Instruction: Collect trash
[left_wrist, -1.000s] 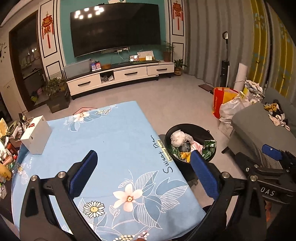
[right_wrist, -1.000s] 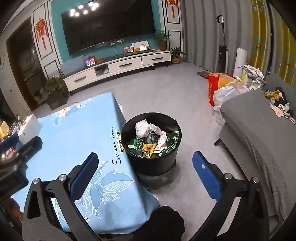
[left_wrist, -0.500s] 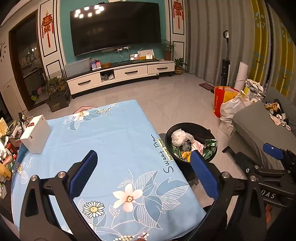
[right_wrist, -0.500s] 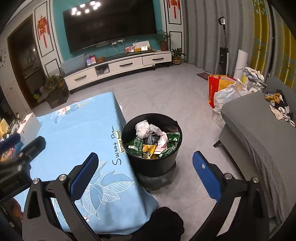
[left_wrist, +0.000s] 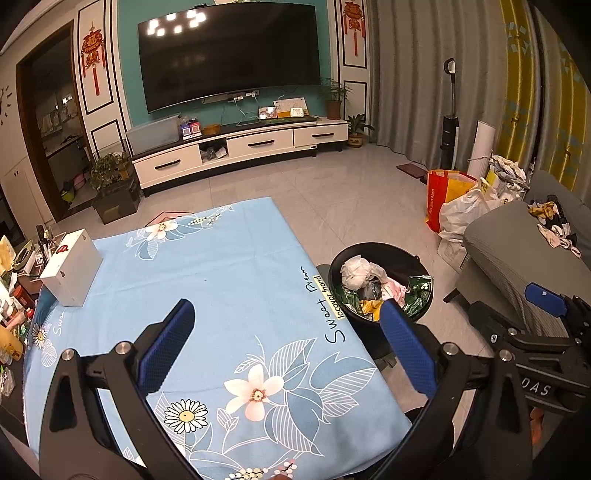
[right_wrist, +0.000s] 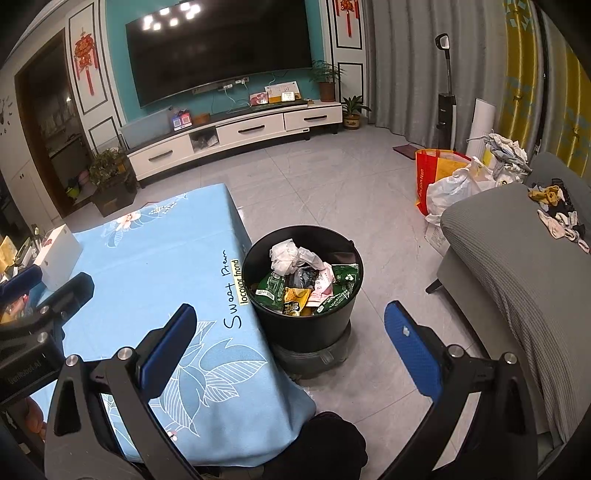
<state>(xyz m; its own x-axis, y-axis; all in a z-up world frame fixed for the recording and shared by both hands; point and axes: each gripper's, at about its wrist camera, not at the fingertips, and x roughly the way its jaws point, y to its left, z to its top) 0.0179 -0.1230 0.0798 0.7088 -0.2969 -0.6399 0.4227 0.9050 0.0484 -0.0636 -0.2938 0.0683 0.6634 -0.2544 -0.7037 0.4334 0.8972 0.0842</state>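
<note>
Both the left gripper (left_wrist: 284, 321) and right gripper (right_wrist: 290, 325) gape empty, unmoved; the full bin (right_wrist: 347, 254) hugs the table (right_wrist: 155, 258) edge, bare floor (right_wrist: 332, 192) at twelve o'clock.

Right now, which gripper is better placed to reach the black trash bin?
Right, probably. The right gripper hangs open almost directly in front of the black trash bin on the floor, while the left gripper hangs open over the blue tablecloth, with the bin off to its right.
</note>
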